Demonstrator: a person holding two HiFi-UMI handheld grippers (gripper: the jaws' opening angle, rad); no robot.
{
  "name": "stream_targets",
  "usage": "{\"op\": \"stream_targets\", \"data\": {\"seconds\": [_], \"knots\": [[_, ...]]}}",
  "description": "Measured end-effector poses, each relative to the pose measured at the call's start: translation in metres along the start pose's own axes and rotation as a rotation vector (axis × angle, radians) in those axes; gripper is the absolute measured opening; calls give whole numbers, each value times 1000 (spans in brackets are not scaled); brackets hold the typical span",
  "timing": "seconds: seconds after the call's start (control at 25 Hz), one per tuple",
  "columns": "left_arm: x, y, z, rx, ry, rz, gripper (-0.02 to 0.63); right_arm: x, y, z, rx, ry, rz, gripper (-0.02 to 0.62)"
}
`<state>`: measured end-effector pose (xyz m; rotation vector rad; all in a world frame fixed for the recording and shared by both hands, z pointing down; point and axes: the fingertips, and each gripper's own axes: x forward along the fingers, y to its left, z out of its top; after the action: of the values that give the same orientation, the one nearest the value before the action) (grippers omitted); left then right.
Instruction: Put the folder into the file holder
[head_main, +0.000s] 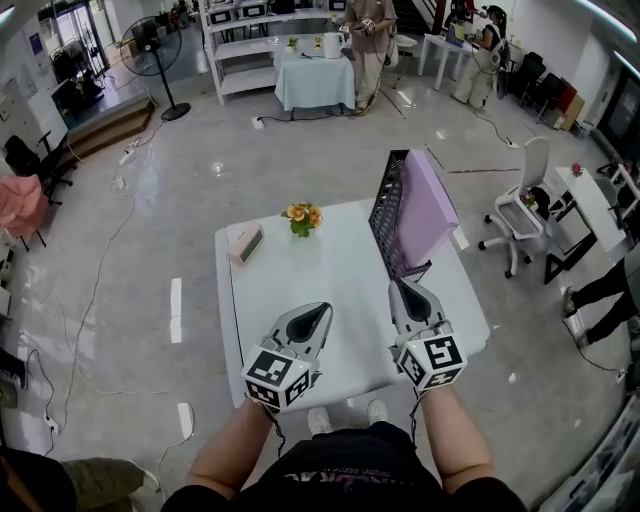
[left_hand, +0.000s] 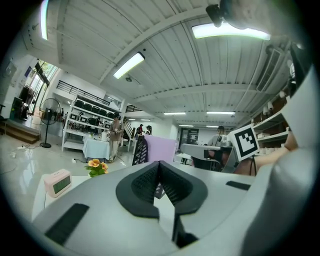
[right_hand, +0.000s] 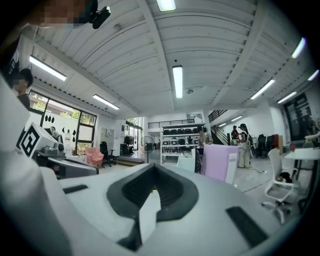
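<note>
A purple folder (head_main: 428, 207) stands upright inside the black mesh file holder (head_main: 386, 205) at the far right of the white table (head_main: 320, 270). My right gripper (head_main: 398, 284) hovers just in front of the holder's near end, its jaws shut with nothing between them. My left gripper (head_main: 324, 309) is over the table's near middle, also shut and empty. In the left gripper view the folder (left_hand: 161, 150) and holder (left_hand: 139, 151) show beyond the closed left gripper (left_hand: 159, 163). The right gripper view has the folder (right_hand: 220, 162) to the right of the closed right gripper (right_hand: 154, 165).
A pink clock (head_main: 246, 243) and a small pot of orange flowers (head_main: 301, 216) sit at the table's far left. A white office chair (head_main: 525, 205) stands right of the table. People and other tables are farther back in the hall.
</note>
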<state>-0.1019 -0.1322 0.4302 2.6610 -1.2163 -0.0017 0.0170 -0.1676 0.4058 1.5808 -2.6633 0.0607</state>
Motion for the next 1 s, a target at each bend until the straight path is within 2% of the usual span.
{"op": "stream_targets", "data": {"seconds": [0.32, 1.0], "knots": [[-10, -19, -7, -22, -24, 81, 3, -21, 23, 5, -101, -5, 130, 1], [-19, -125, -38, -33, -19, 284, 3, -111, -1, -12, -20, -10, 359, 0]]}}
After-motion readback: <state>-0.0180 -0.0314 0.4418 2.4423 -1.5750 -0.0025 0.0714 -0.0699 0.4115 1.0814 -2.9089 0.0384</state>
